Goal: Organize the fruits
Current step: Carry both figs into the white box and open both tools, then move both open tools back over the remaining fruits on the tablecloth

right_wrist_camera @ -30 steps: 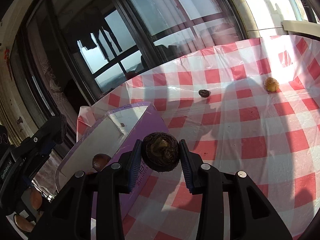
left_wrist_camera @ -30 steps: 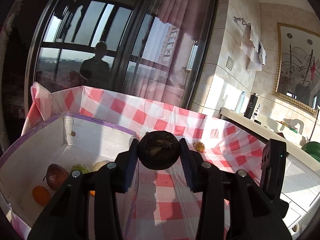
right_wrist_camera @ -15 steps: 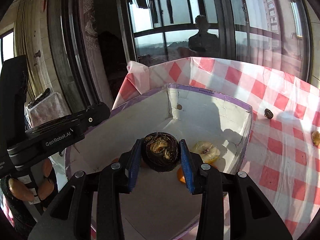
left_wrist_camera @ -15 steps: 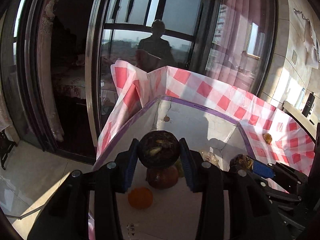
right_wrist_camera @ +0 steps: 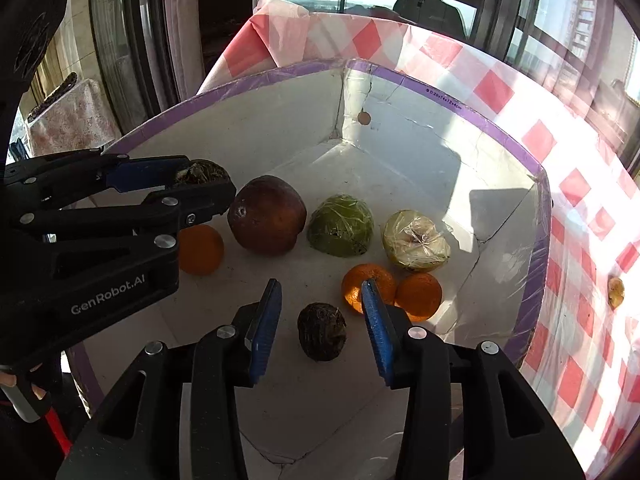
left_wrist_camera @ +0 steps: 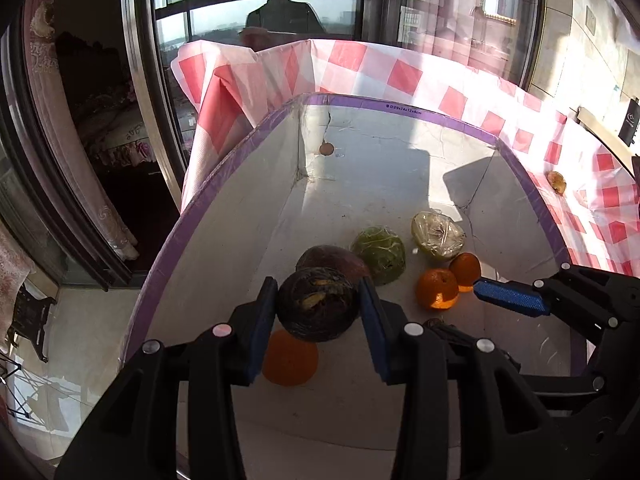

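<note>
A white box with a purple rim [right_wrist_camera: 496, 124] holds a dark red fruit [right_wrist_camera: 266, 214], a wrapped green fruit [right_wrist_camera: 341, 226], a wrapped pale fruit [right_wrist_camera: 416, 240] and three oranges [right_wrist_camera: 418, 294]. My left gripper [left_wrist_camera: 318, 312] is shut on a dark brown round fruit [left_wrist_camera: 316, 304] above the box floor; it also shows in the right wrist view [right_wrist_camera: 200, 178]. My right gripper [right_wrist_camera: 322, 326] is open over the box, with a second dark brown fruit [right_wrist_camera: 322, 336] lying on the floor between its fingers. One right finger [left_wrist_camera: 508, 302] shows in the left wrist view.
The box stands on a table with a red-and-white checked cloth [right_wrist_camera: 580, 184]. A small yellowish fruit [right_wrist_camera: 616, 290] lies on the cloth right of the box, also in the left wrist view [left_wrist_camera: 557, 181]. Dark window frames and a curtain stand behind.
Both grippers moved down into the box. My right gripper opened and let go of its dark brown fruit, which now lies on the box floor. The left still holds its fruit.
</note>
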Action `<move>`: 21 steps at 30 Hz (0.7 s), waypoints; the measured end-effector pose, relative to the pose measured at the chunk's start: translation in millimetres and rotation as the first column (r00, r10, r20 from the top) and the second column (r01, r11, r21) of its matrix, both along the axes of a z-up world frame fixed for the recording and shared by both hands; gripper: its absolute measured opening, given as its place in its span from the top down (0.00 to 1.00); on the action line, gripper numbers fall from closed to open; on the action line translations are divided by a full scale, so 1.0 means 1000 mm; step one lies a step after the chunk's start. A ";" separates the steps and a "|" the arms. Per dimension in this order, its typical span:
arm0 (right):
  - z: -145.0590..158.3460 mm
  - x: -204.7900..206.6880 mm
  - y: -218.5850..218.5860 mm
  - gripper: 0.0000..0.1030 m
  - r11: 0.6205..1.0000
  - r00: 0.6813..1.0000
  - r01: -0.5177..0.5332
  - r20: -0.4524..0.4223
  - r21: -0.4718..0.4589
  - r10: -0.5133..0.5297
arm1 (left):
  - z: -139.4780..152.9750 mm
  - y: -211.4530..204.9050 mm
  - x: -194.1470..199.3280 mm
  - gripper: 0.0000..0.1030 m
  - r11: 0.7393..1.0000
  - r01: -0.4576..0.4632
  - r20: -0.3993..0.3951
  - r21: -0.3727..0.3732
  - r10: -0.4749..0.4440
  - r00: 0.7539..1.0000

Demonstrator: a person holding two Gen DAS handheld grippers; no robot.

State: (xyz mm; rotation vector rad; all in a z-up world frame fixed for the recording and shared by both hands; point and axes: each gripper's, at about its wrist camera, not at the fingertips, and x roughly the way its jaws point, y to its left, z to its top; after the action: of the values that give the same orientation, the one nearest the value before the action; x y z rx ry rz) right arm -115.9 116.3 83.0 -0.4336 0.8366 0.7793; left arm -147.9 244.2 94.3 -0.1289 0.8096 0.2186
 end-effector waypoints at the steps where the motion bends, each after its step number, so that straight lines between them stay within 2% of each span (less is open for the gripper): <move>1: 0.001 0.001 -0.002 0.49 1.000 1.000 0.001 -0.010 0.020 0.000 | 0.001 0.000 -0.001 0.51 1.000 -0.001 0.005 -0.002 0.001 1.000; 3: 0.002 0.000 -0.004 0.47 0.999 1.000 -0.002 -0.016 0.035 0.003 | 0.005 -0.001 -0.003 0.32 1.000 -0.006 0.026 0.005 0.006 1.000; 4: 0.003 -0.002 -0.002 0.47 0.999 1.000 0.002 -0.009 0.032 -0.002 | 0.006 -0.003 -0.004 0.30 1.000 -0.006 0.031 0.012 0.006 1.000; 7: 0.003 -0.003 -0.002 0.47 0.999 1.000 0.000 0.002 0.034 0.000 | 0.006 -0.006 -0.001 0.29 0.999 -0.016 0.031 0.043 0.014 0.999; 13: 0.005 -0.005 -0.003 0.46 0.998 1.000 -0.003 0.011 0.061 0.003 | 0.009 -0.004 -0.001 0.27 0.999 -0.023 0.038 0.042 0.021 0.999; 16: 0.006 -0.005 -0.005 0.44 0.997 1.000 -0.006 0.015 0.082 0.005 | 0.010 -0.007 0.000 0.25 0.997 -0.029 0.034 0.065 0.027 0.999; 18: 0.008 -0.008 -0.006 0.41 0.995 1.000 -0.011 0.021 0.099 0.009 | 0.011 -0.009 -0.001 0.21 0.996 -0.035 0.033 0.078 0.032 0.999; 21: 0.012 -0.015 -0.009 0.27 0.993 0.998 -0.019 0.065 0.121 0.011 | 0.014 -0.015 -0.002 0.17 0.994 -0.040 0.034 0.102 0.037 0.999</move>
State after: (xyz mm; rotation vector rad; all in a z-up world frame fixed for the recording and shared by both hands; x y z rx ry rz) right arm -130.6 107.4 95.1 -0.3554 0.7223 0.8211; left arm -149.7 228.8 108.1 -0.0512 0.7633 0.2935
